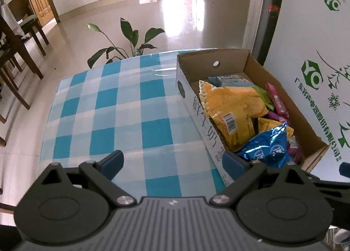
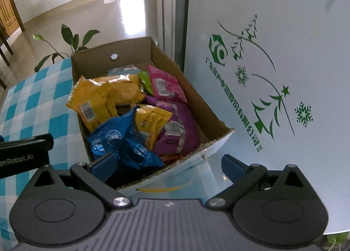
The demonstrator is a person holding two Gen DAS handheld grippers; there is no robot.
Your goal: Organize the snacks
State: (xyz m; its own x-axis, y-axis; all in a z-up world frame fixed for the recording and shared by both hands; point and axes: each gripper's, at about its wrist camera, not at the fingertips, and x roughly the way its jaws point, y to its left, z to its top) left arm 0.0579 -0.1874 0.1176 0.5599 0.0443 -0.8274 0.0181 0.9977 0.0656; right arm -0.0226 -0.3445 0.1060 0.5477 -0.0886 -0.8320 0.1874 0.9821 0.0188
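While seen from the left tongs: spread apart, holding nothing, over checked cloth; cardboard box ahead to the right, snack packets heaped inside, likely gathered for tidiness. From the right tongs: likewise apart and empty, poised at the box's near end, blue packet just beyond the left fingertip, probably nearest to take.

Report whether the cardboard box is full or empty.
Nearly full: the open-topped cardboard box holds piled snack packets, among them a blue foil bag, reaching about rim height.
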